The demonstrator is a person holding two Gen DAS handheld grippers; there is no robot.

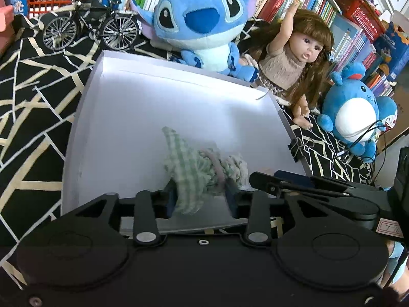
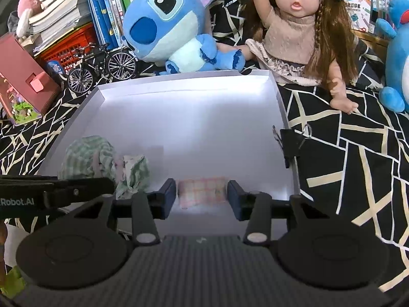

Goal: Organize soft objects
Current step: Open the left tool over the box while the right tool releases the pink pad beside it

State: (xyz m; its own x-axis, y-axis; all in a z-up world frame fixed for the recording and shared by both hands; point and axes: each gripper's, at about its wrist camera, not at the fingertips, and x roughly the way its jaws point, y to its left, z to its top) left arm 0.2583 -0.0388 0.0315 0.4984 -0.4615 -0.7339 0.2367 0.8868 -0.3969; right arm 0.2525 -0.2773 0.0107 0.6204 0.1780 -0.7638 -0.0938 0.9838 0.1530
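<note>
Pink cloth [image 2: 202, 192] only in R-wrist view.

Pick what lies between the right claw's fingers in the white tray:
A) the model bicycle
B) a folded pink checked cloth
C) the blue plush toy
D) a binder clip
B: in the right wrist view a folded pink checked cloth lies flat on the floor of the white tray, framed by the right claw, its pads clear of it.
</note>
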